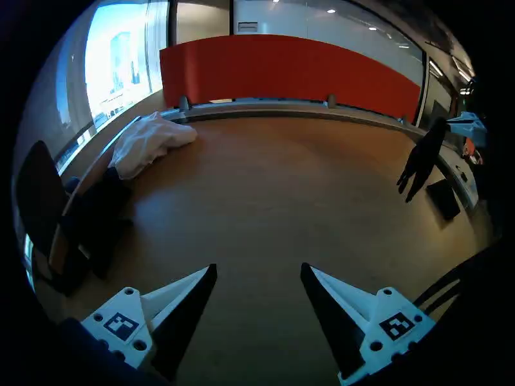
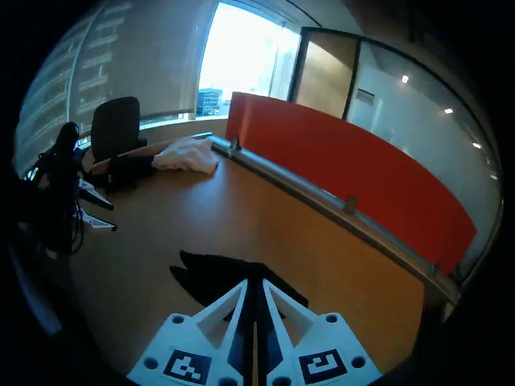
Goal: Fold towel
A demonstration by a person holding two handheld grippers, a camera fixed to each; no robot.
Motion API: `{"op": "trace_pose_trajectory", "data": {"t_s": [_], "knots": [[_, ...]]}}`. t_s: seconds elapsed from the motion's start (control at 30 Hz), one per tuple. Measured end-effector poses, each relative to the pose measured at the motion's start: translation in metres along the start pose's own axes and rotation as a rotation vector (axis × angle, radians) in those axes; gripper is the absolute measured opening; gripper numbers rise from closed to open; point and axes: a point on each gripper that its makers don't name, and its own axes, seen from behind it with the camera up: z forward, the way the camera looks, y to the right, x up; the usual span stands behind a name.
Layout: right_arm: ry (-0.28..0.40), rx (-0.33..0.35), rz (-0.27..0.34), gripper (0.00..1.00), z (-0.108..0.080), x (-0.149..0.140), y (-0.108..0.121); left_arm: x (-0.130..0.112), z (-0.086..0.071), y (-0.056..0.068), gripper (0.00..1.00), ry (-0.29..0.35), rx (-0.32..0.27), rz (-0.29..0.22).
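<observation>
**Right claw has the dark towel, left claw open and empty**

Right claw (image 2: 255,282): fingers pinched together on the dark towel (image 2: 206,276), only a thin slit between them. In the left gripper view the towel hangs down from that claw as a long narrow strip at the far right, over the tabletop (image 1: 270,193) edge. I can't tell if its lower end touches the wood.

Left claw (image 1: 257,266): fingers spread wide, nothing between them, bare wood below. The right gripper view shows it far left, held in a hand.

White cloth (image 1: 151,141): crumpled heap at the far corner of the tabletop, near the red partition (image 1: 290,67), well apart from both claws. A dark item sits just beside it, too dim to identify.
</observation>
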Motion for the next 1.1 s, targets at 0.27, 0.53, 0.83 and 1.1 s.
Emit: {"op": "trace_pose_trajectory", "data": {"t_s": [0.27,0.53,0.83,1.1], "knots": [[0.009,-0.041,0.05,0.09,-0.015,-0.004,0.038,0.003,0.004,0.004,0.96,-0.002,-0.005,0.01],[-0.008,-0.093,0.084,0.09,-0.029,-0.019,0.082,0.007,0.007,0.009,0.97,-0.006,-0.008,0.019],[-0.037,-0.148,0.11,0.09,-0.042,-0.04,0.129,0.008,0.01,0.014,0.97,-0.01,-0.008,0.029],[-0.07,-0.188,0.116,0.08,-0.049,-0.059,0.165,0.01,0.013,0.019,0.97,-0.015,-0.006,0.036]]}}
